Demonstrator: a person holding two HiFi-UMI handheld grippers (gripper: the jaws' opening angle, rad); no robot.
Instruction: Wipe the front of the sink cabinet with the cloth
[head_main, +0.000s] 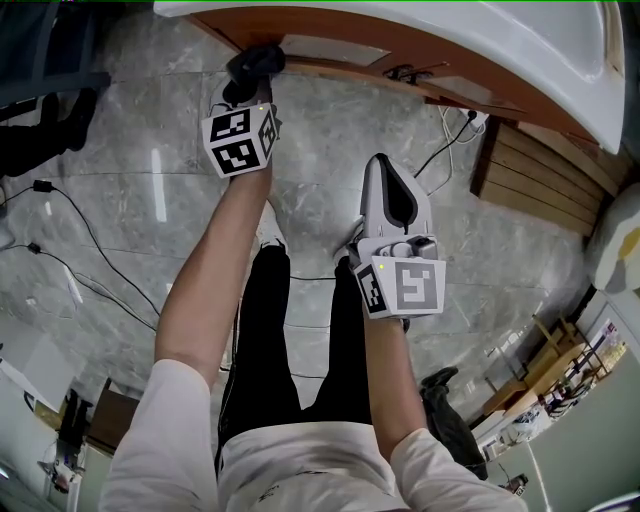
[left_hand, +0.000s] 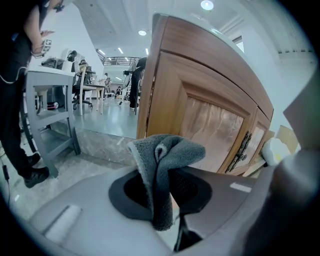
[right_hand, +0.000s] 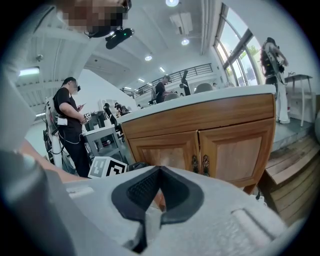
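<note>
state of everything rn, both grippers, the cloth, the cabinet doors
left gripper, shut on the cloth
right gripper, shut, nothing between its jaws
cloth, bunched up, pinched between the left jaws
cabinet doors, both closed

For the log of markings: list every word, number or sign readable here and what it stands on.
No readable text anywhere.
Cubes on the left gripper and right gripper: black-and-white square patterns only, no letters.
Grey cloth, wooden cabinet: no print.
Sheets at the head view's lower right: too small to read.
</note>
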